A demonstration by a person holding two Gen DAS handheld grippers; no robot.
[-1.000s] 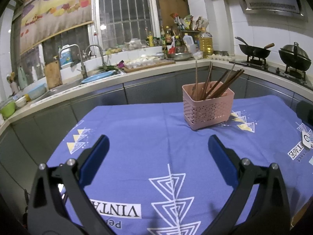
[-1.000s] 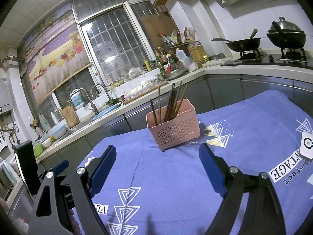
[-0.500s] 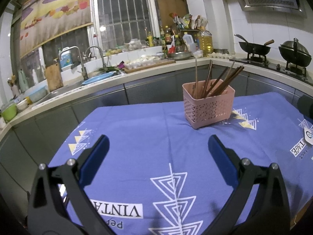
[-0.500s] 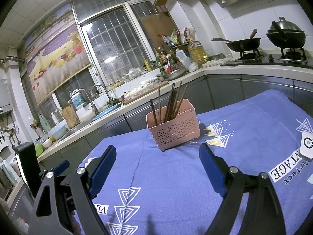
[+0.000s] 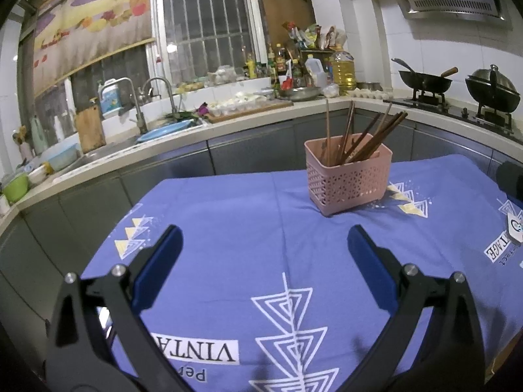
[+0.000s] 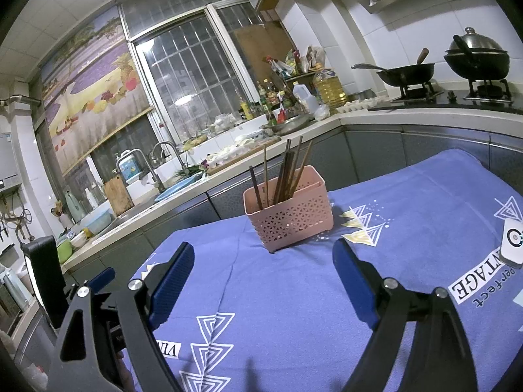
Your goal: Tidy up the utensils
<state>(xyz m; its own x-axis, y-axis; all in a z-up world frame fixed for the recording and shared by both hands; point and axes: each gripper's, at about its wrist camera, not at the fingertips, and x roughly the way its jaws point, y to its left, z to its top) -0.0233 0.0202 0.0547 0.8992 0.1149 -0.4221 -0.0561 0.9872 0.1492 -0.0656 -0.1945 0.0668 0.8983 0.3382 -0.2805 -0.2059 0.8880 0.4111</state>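
A pink perforated basket (image 5: 348, 179) stands upright on the blue tablecloth (image 5: 248, 228), holding several brown chopsticks (image 5: 359, 137) that lean to the right. It also shows in the right wrist view (image 6: 290, 214) with the chopsticks (image 6: 287, 173). My left gripper (image 5: 263, 245) is open and empty, held above the cloth well short of the basket. My right gripper (image 6: 263, 261) is open and empty, also short of the basket. The left gripper's body (image 6: 45, 277) shows at the left edge of the right wrist view.
A small white device (image 6: 513, 245) lies on the cloth at the right. Behind the table runs a counter with a sink (image 5: 157, 130), bottles (image 5: 341, 72) and a stove with a wok (image 5: 425, 80) and a pot (image 5: 492, 89).
The left wrist view has shifted slightly, the basket sitting a little lower in frame. The right gripper has not moved. Both stay open.
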